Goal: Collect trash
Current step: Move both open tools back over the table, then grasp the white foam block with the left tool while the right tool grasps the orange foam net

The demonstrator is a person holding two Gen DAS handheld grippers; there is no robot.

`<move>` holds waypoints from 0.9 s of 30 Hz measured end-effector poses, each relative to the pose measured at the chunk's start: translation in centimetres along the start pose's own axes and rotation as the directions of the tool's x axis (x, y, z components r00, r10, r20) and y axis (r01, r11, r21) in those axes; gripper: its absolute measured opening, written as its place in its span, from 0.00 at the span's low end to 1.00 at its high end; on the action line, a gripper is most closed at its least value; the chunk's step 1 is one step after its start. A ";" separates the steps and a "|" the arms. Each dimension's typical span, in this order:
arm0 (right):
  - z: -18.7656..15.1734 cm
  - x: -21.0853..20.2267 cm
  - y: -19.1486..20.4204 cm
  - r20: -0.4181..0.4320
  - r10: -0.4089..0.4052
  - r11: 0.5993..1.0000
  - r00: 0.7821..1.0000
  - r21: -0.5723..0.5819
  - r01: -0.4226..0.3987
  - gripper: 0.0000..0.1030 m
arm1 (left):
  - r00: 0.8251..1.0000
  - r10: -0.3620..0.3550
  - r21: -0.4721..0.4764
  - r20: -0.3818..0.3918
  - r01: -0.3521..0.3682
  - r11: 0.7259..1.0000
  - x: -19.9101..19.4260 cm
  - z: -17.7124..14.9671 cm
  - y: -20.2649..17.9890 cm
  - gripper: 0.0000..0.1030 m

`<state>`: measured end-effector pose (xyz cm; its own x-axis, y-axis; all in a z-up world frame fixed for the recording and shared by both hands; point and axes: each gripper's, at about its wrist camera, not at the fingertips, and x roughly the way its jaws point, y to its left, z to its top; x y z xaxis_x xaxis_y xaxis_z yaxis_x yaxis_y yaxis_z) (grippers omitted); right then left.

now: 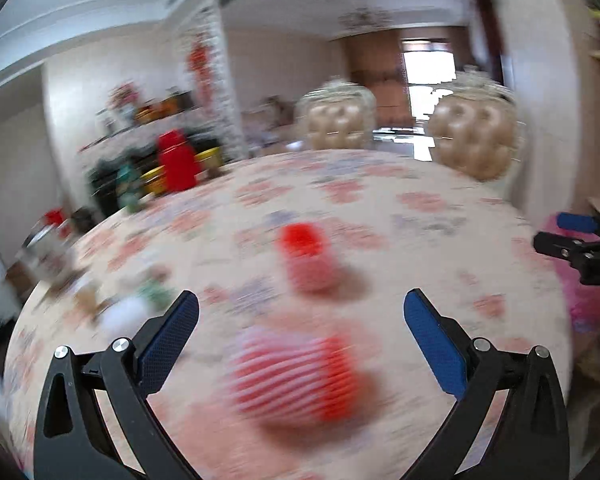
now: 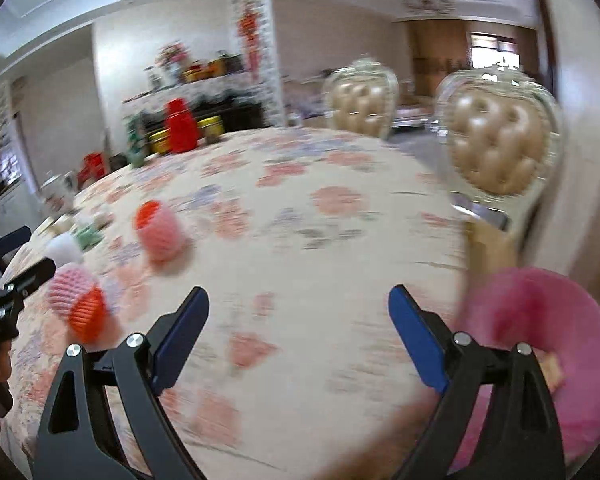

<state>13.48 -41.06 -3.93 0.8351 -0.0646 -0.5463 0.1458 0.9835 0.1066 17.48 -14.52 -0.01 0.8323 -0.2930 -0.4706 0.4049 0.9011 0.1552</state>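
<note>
Both grippers are held with their blue-padded fingers spread wide, nothing clamped between them. Just ahead of the left gripper [image 1: 302, 312], between its fingers, a pink-and-red foam net sleeve [image 1: 295, 384] is seen lying on the floral tablecloth [image 1: 400, 216]; a second foam sleeve [image 1: 306, 258] stands a little farther on. Off the left fingertip, a white crumpled scrap [image 1: 123, 316] is made out, blurred. Beside the right gripper [image 2: 300, 304], past its right finger, a pink bag [image 2: 560, 328] is placed at the table edge. Two tufted chairs [image 2: 496, 148] are seen beyond.
</note>
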 end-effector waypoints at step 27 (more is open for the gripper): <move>5.8 15.4 15.1 -0.146 0.157 0.977 0.977 -0.124 -0.175 0.86 | 0.938 0.134 -0.346 -0.320 -0.247 0.905 12.0 -3.8 18.5 0.94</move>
<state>31.64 -28.19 -5.96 0.7609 0.1157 -0.6384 -0.0699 0.9929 0.0966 33.49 -0.16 -6.04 0.7135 -0.0519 -0.6988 0.0300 0.9986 -0.0436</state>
